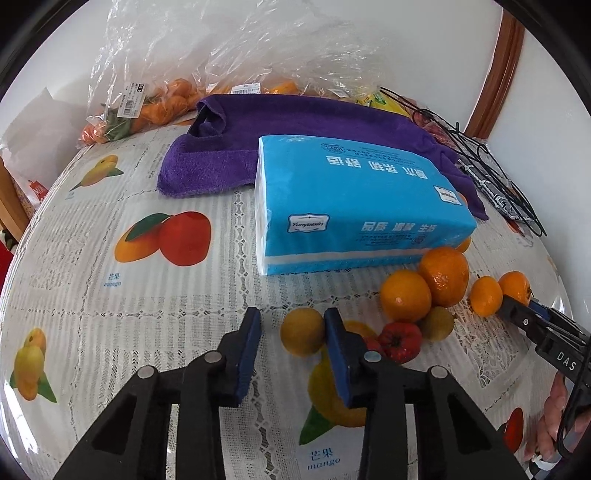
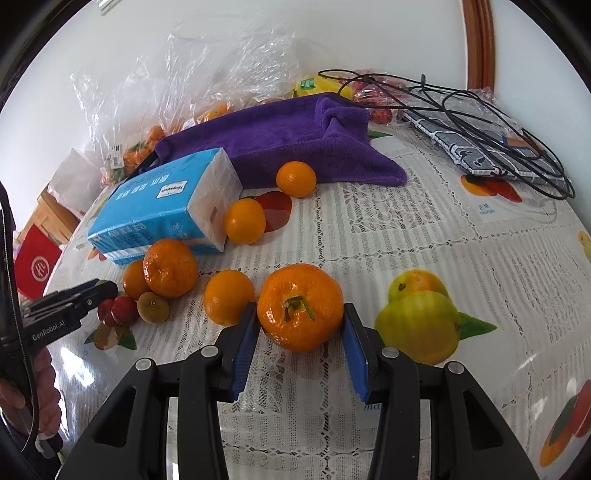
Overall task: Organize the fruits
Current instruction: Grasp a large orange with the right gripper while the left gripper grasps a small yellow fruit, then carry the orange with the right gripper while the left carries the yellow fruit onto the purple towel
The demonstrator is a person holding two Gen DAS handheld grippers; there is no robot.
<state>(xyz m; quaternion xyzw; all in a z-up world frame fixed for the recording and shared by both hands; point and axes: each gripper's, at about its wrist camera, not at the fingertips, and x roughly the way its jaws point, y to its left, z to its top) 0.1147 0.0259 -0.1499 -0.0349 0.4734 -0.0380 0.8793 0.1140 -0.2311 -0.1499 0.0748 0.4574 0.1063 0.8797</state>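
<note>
The table (image 2: 406, 240) wears a white lace-pattern cloth printed with mangoes under a glossy clear cover, and it stands against a white wall (image 2: 258, 29) with a brown wooden frame (image 2: 478, 44) at the far right. Along the far edge, left to right, lie clear plastic bags (image 2: 140, 110) of oranges, a purple towel (image 2: 280, 140), and black cables (image 2: 461, 99) heaped on a patterned packet (image 2: 480, 147). A blue tissue pack (image 2: 162, 206) lies nearer, its far end resting on the towel.

At the left, the left gripper (image 1: 292, 317) points down at the cloth. Its blue pads stand a little apart with only tablecloth between them, so nothing is pinched. A yellow fruit (image 1: 303, 330) lies just past the tips, against the right-hand finger and clear of the left-hand one.

To its right sits a cluster: two small red fruits (image 2: 123, 308), an olive-brown fruit (image 2: 153, 306) and a bumpy orange (image 2: 170, 267) with a smaller one tucked behind, all just near of the tissue pack. Three more smooth oranges (image 2: 229, 301) trail from there toward the towel.

Further right, the right gripper (image 2: 301, 308) is clenched on a stemmed tangerine (image 2: 301, 291). The fruit sits squarely between the tips, stem facing the camera, with a pad against each side. Whether it rests on the cloth or is lifted cannot be told. A printed yellow mango lies on the cloth just to its right.
</note>
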